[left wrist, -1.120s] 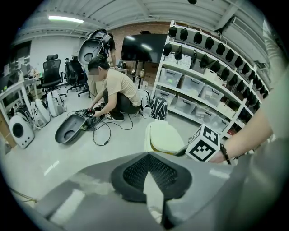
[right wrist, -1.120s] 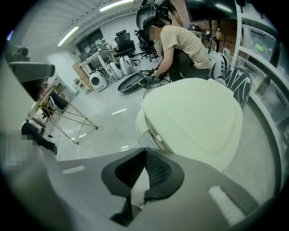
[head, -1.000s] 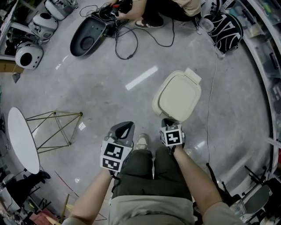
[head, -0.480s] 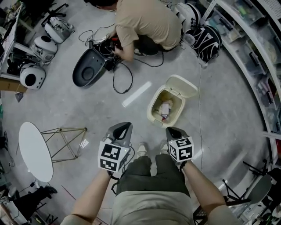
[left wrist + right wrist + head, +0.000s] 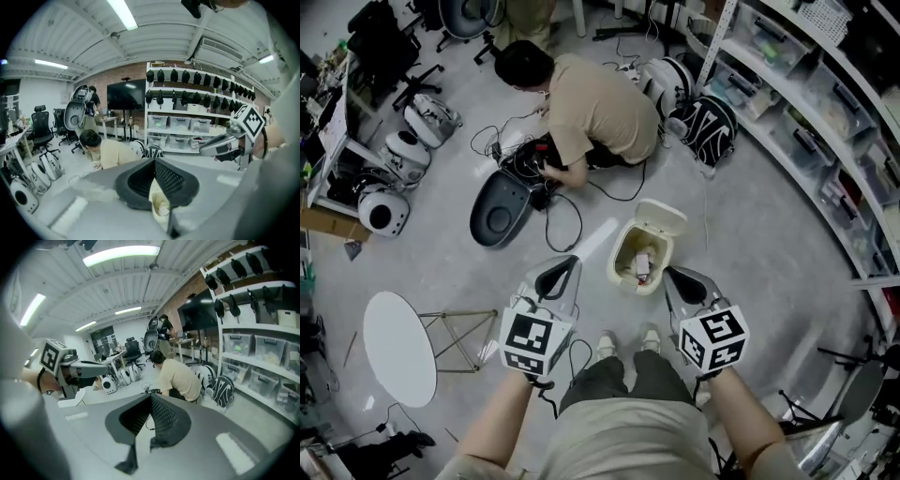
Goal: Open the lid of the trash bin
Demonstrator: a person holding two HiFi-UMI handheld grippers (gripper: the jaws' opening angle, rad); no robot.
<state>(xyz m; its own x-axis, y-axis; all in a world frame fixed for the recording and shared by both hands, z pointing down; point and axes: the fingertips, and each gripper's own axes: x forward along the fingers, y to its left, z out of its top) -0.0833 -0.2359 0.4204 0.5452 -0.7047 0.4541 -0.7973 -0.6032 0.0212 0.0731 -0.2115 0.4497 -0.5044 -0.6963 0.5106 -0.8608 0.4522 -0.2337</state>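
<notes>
The cream trash bin [image 5: 628, 265] stands on the grey floor just ahead of my feet. Its lid [image 5: 662, 217] is tipped up at the far side, and some rubbish shows inside. Both grippers hang above the floor, apart from the bin. My left gripper [image 5: 565, 268] is at its near left, my right gripper [image 5: 674, 276] at its near right. Each has its jaws shut with nothing held. In the left gripper view the bin [image 5: 160, 205] shows just below the shut jaws of the left gripper [image 5: 154, 161]. The right gripper view looks past the right gripper [image 5: 151, 397] toward the crouching person.
A person [image 5: 595, 108] crouches beyond the bin over a black shell [image 5: 498, 215] and cables [image 5: 561, 214]. A white round table [image 5: 398, 348] with a wire frame [image 5: 467, 327] lies at the left. Shelving [image 5: 806, 122] curves along the right, with a black-and-white bag [image 5: 708, 125] near it.
The bin's lid was shut a second ago and now stands up. Both grippers have drawn back from the bin, and the view takes in more of the room.
</notes>
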